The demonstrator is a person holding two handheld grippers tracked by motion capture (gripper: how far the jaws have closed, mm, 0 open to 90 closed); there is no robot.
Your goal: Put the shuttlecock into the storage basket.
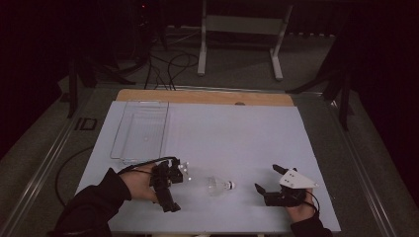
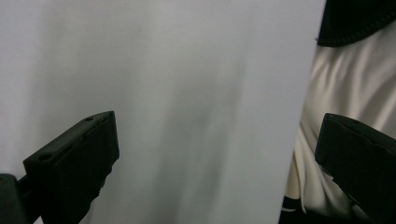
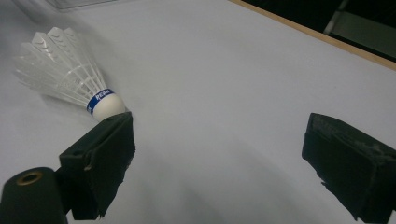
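A white shuttlecock point(image 1: 219, 185) is seen lying on its side on the white counter point(image 1: 237, 133), near its front edge, between the left gripper point(image 1: 168, 183) and the right gripper point(image 1: 269, 184). Both sets of jaws are spread, nothing held. A clear tray point(image 1: 141, 129) is placed far left.

Table point(image 1: 237, 133): white sheet over wood top; bare wood strip shows along far edge. Clear plastic tray point(image 1: 141, 131) sits flat at far-left corner. Shuttlecock point(image 1: 219, 185) lies on its side well nearer than tray, to tray's right, cork end pointing away from tray.
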